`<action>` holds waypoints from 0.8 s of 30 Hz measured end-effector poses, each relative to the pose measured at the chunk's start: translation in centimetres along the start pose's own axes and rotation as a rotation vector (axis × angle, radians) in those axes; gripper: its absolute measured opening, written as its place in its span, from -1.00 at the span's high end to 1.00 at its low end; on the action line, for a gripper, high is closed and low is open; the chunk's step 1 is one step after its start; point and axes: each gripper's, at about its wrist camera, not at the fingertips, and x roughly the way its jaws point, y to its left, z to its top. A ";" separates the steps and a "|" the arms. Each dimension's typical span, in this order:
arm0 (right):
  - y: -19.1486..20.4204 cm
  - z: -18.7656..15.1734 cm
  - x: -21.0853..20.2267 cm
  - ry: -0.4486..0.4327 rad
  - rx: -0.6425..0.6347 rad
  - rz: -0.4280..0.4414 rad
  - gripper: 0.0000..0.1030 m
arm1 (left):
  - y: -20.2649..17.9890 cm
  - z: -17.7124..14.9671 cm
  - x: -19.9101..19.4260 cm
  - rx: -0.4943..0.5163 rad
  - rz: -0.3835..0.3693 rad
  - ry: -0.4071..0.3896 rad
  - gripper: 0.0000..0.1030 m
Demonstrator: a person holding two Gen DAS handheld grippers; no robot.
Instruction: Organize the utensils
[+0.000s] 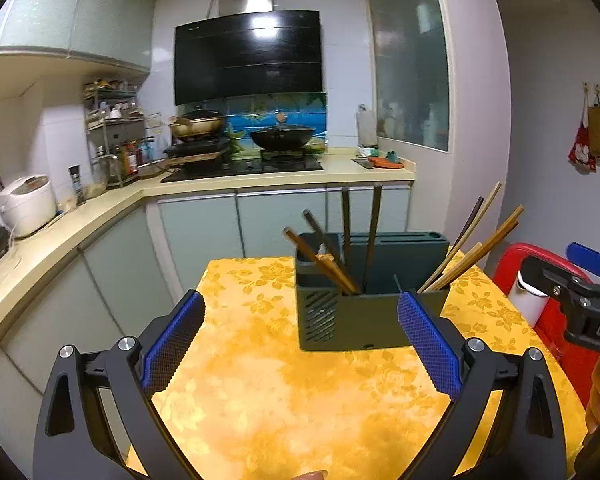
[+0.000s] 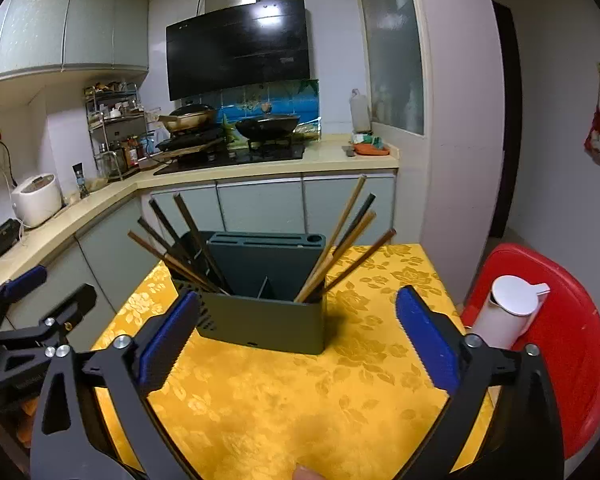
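Note:
A dark green utensil holder (image 1: 356, 320) (image 2: 268, 316) stands on a small table with a yellow floral cloth (image 1: 280, 392) (image 2: 284, 400). Several dark chopsticks (image 1: 328, 260) (image 2: 180, 240) lean in its left compartment and several lighter wooden ones (image 1: 472, 252) (image 2: 348, 240) in its right one. My left gripper (image 1: 300, 340) is open and empty, just in front of the holder. My right gripper (image 2: 296, 340) is open and empty, also in front of the holder. Each gripper shows at the edge of the other's view: the right one (image 1: 588, 300) and the left one (image 2: 32, 320).
A red plastic stool (image 2: 556, 340) with a white bottle (image 2: 508, 312) on it stands right of the table. A kitchen counter (image 1: 80, 220) runs along the left and back, with a rice cooker (image 1: 28, 204), spice rack and stove with pans (image 1: 284, 136).

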 end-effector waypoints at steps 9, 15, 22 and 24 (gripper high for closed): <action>1.0 -3.4 -1.8 -0.003 -0.028 -0.038 -0.87 | 0.3 -3.0 -2.2 -0.006 0.028 0.007 -0.86; 1.7 -5.7 -2.8 -0.002 -0.046 -0.062 -0.87 | 0.3 -5.4 -3.4 -0.010 0.039 0.028 -0.86; 2.1 -7.4 -4.0 0.005 -0.026 -0.042 -0.87 | 0.6 -7.1 -4.8 -0.028 0.049 0.038 -0.86; 2.1 -7.6 -4.3 0.003 -0.017 -0.037 -0.87 | 0.4 -7.5 -5.0 -0.021 0.053 0.038 -0.86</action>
